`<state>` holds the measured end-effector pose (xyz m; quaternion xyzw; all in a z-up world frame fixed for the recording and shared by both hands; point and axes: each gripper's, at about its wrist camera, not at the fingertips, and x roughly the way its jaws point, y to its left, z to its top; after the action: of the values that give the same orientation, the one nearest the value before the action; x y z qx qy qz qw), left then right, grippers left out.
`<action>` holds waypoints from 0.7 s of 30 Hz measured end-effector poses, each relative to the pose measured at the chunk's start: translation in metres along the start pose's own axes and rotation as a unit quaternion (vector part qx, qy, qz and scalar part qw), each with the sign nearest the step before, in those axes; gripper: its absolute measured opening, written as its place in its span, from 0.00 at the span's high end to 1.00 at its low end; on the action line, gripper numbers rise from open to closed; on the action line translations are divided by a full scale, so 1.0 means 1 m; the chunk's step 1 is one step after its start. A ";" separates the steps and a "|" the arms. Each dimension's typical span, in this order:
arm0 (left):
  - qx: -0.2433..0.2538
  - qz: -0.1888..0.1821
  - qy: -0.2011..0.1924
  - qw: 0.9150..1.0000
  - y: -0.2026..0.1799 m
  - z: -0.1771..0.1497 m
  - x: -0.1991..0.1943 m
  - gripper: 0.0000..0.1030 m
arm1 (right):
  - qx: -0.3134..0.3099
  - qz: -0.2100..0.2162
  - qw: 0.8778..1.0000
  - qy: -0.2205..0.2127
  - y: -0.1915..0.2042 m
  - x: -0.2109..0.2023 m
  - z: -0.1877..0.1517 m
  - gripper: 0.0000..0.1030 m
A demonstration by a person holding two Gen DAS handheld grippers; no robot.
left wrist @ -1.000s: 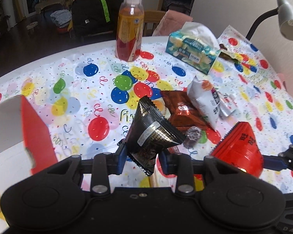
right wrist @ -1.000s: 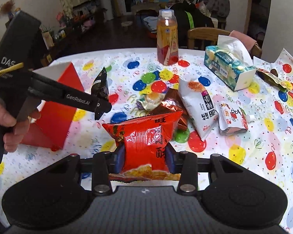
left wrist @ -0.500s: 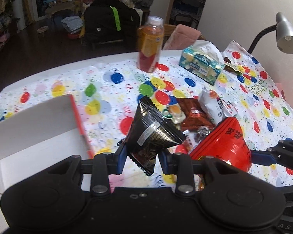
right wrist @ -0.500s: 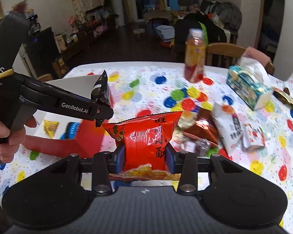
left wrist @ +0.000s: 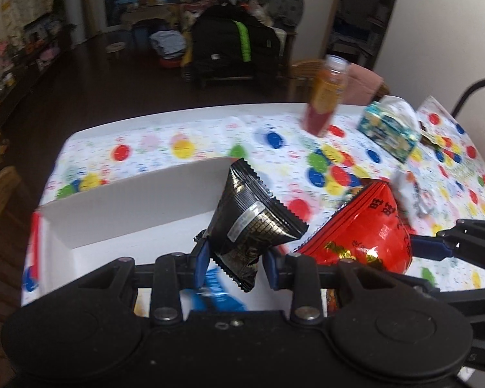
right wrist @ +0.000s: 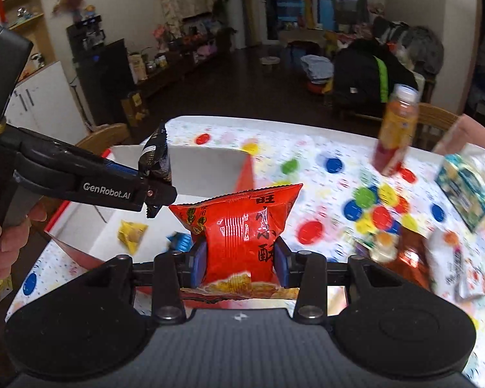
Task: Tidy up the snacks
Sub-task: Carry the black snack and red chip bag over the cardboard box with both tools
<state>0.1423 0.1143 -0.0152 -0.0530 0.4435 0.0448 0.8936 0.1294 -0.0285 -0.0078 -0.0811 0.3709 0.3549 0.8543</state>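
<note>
My left gripper (left wrist: 234, 265) is shut on a black and gold snack packet (left wrist: 249, 223) and holds it above the open white box (left wrist: 119, 207) with red outer sides. A blue packet (left wrist: 216, 294) lies in the box below it. My right gripper (right wrist: 241, 258) is shut on a red snack bag (right wrist: 242, 223), held in the air just right of the box (right wrist: 203, 165). From the right wrist view the left gripper (right wrist: 152, 199) carries the black packet (right wrist: 155, 158) over the box, where a yellow packet (right wrist: 131, 231) and a blue packet (right wrist: 179, 241) lie.
On the balloon-print tablecloth (right wrist: 323, 148) stand a juice bottle (right wrist: 394, 132) and a tissue box (right wrist: 465, 184) at the back right. Several loose snack packets (right wrist: 449, 265) lie right of the grippers. A wooden chair (left wrist: 0, 200) stands by the table's left edge. A hand (right wrist: 3, 242) grips the left tool.
Both grippers have swung left with their packets. The white box has come from the left edge to under the left gripper, and its inside with packets now shows.
</note>
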 end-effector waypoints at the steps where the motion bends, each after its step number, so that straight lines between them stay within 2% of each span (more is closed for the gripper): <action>1: -0.003 0.005 0.000 1.000 0.007 0.000 -0.001 0.69 | -0.003 0.002 1.000 0.000 0.006 0.004 0.003 0.60; 11: -0.021 0.058 0.015 0.998 0.070 -0.003 0.002 0.69 | -0.020 0.026 0.999 0.020 0.046 0.055 0.030 0.60; 21: -0.017 0.092 0.050 0.994 0.105 -0.001 0.036 0.69 | -0.033 0.028 0.998 0.051 0.068 0.110 0.046 0.60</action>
<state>0.1498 0.2198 -0.0505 -0.0295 0.4898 0.1321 0.8613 0.1623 0.1002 -0.0429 -0.1168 0.4039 0.3867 0.8208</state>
